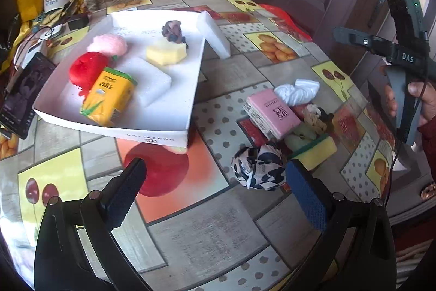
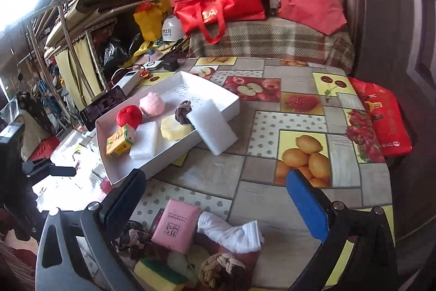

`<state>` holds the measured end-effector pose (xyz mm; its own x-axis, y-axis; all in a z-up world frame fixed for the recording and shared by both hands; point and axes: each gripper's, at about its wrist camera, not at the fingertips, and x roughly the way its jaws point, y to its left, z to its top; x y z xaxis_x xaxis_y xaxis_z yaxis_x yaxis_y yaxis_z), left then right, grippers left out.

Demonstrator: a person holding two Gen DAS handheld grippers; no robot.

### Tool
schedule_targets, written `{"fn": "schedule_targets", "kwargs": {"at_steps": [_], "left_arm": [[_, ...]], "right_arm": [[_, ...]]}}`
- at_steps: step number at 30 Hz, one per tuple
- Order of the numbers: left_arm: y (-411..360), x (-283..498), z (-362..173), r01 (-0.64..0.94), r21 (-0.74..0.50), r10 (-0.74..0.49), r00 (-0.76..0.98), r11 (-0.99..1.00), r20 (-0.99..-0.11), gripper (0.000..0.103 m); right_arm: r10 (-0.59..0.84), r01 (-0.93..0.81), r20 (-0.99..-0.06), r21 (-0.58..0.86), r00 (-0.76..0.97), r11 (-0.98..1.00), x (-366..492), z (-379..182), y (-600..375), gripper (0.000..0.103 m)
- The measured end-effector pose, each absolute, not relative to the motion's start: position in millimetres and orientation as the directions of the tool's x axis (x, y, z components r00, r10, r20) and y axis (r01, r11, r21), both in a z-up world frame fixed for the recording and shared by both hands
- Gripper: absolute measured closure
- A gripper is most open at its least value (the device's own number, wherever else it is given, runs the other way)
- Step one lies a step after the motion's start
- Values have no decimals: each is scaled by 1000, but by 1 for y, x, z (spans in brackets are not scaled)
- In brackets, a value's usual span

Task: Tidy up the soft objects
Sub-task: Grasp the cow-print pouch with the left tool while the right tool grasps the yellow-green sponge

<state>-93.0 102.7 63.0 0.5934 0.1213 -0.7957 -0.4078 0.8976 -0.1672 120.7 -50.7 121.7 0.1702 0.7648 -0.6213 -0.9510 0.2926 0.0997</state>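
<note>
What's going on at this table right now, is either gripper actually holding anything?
No. A person holds both grippers open and empty above the fruit-print tablecloth. The left gripper hovers near the black-and-white patterned cloth ball; the right gripper hangs over the pink tissue pack and white crumpled cloth. The white cardboard tray already holds a red plush ball, pink fluffy ball, yellow drink carton, yellow sponge block and white foam slab.

Far ahead of the tongs, a red tote bag, white helmet and yellow bag sit together; a phone lies left; fruit-print tablecloth beneath.
</note>
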Motion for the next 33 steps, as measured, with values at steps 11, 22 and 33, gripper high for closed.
{"fn": "schedule_targets", "kwargs": {"at_steps": [11,22,33], "left_arm": [[79,-34,16,-272,-220,-51,517,937,-854,11],[99,-73,26,-365,-208,31,552,908,-833,63],[112,-125,78,-446,-215,149,650,868,-745,63]], "right_arm": [[670,-992,-733,-63,123,113,54,63,-81,1],[618,-983,-785,-147,47,-112,16,34,-30,13],[512,-928,-845,-301,154,-217,1,5,-19,77]]}}
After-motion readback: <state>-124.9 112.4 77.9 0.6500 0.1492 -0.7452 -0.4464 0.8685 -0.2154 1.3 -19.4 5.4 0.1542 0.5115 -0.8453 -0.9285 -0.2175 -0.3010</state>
